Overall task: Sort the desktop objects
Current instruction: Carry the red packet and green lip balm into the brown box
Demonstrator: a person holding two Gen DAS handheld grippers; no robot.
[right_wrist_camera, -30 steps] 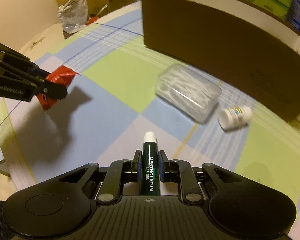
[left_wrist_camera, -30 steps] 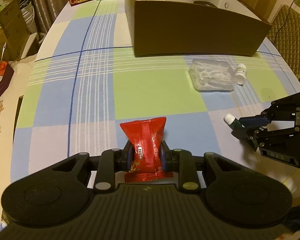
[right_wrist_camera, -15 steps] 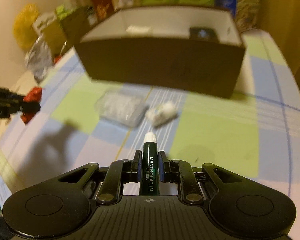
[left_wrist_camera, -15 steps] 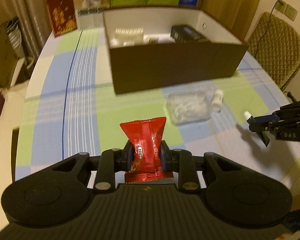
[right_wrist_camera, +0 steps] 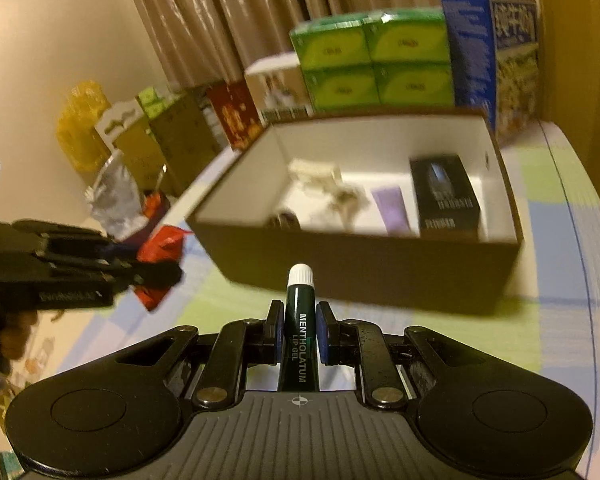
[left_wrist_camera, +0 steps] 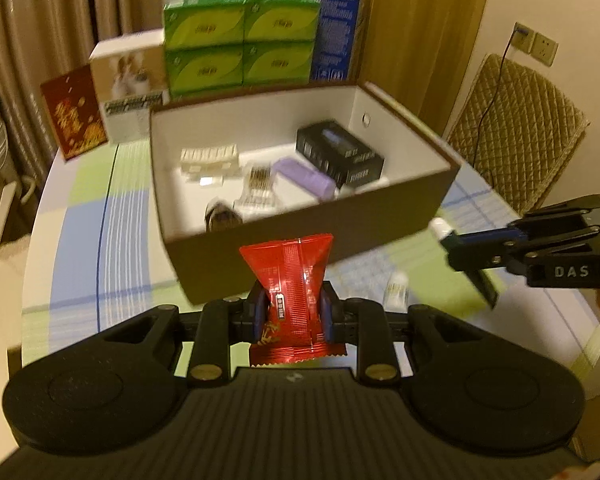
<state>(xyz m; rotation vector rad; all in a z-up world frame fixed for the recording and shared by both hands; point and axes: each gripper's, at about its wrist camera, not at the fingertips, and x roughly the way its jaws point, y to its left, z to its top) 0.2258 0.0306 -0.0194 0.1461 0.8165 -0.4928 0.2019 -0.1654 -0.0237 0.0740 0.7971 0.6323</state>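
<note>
My left gripper [left_wrist_camera: 294, 306] is shut on a red snack packet [left_wrist_camera: 290, 276] and holds it in the air in front of the brown cardboard box [left_wrist_camera: 400, 208]. My right gripper [right_wrist_camera: 298, 326] is shut on a dark green lip gel tube [right_wrist_camera: 300, 320] with a white cap, also raised in front of the box [right_wrist_camera: 380, 276]. The right gripper also shows at the right of the left wrist view [left_wrist_camera: 460, 242]. The left gripper with the packet [right_wrist_camera: 160, 248] shows at the left of the right wrist view. A small white bottle [left_wrist_camera: 396, 288] lies on the checked tablecloth [left_wrist_camera: 84, 240].
The box holds a black carton [left_wrist_camera: 340, 152], a purple tube [left_wrist_camera: 304, 178] and several small pale items. Green boxes [left_wrist_camera: 240, 40], a blue box [left_wrist_camera: 336, 32] and a red card [left_wrist_camera: 74, 114] stand behind it. A quilted chair [left_wrist_camera: 516, 132] stands at the right.
Both grippers have risen and moved toward the box with their objects still held. The inside of the box has come into view. The plastic case is hidden below the left gripper.
</note>
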